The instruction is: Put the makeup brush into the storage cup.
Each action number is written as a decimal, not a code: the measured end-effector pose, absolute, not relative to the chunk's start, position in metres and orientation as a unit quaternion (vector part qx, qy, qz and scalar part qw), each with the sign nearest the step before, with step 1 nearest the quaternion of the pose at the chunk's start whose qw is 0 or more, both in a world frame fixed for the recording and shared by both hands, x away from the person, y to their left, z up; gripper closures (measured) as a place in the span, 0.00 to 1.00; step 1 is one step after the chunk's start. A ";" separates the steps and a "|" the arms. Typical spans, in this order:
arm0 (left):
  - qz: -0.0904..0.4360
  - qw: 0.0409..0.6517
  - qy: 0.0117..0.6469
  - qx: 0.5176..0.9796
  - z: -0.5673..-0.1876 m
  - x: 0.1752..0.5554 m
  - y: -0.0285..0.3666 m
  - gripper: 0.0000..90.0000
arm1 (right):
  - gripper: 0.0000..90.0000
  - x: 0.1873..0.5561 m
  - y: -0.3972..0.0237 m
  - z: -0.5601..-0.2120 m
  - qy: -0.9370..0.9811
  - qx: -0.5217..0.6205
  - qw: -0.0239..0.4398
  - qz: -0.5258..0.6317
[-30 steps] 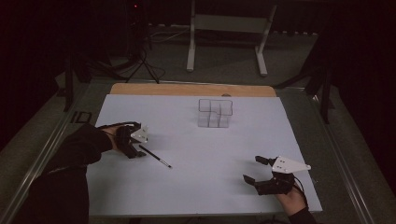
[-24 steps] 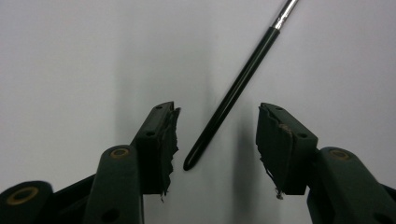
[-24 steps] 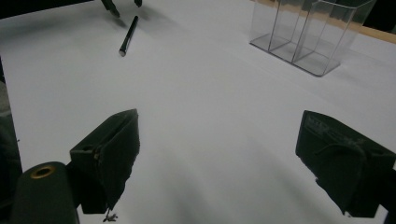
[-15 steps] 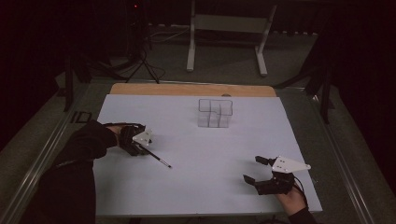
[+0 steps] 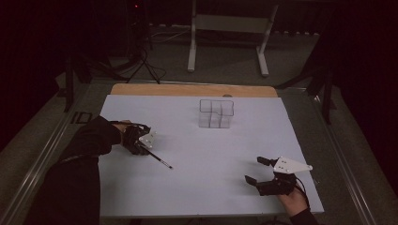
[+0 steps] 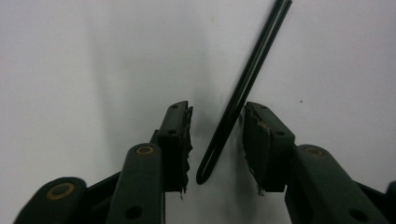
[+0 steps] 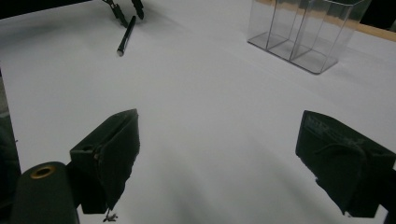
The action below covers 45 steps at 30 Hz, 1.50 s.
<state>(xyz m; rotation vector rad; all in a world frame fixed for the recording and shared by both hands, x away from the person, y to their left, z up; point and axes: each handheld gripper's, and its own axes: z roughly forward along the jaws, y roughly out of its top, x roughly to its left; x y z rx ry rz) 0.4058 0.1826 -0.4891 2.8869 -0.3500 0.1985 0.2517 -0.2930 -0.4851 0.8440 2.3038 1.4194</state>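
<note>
A slim black pen (image 5: 159,160) lies on the white sheet (image 5: 197,187), left of the middle. My left gripper (image 5: 142,146) is down at the pen's left end. In the left gripper view the pen (image 6: 243,84) runs up between the jaws of the gripper (image 6: 215,112), close against the right pad (image 6: 254,135), with a gap to the left pad. These jaws have just been closing. My right gripper (image 5: 254,169) rests near the front right edge, wide open with nothing in it (image 7: 219,119). It looks across at the pen (image 7: 126,35).
A clear plastic organiser (image 5: 215,113) with several compartments stands at the back middle of the sheet, and also shows in the right gripper view (image 7: 299,32). A wooden strip (image 5: 192,90) borders the far edge. A white metal stand (image 5: 225,28) is on the floor beyond.
The left hand has edged slightly to the right, onto the pen's end. The pen and the right gripper have stayed where they were.
</note>
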 end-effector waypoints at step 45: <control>0.041 0.169 0.067 0.983 -0.441 0.381 0.165 0.94 | 0.15 0.250 -0.295 -0.482 0.801 0.296 0.160 0.495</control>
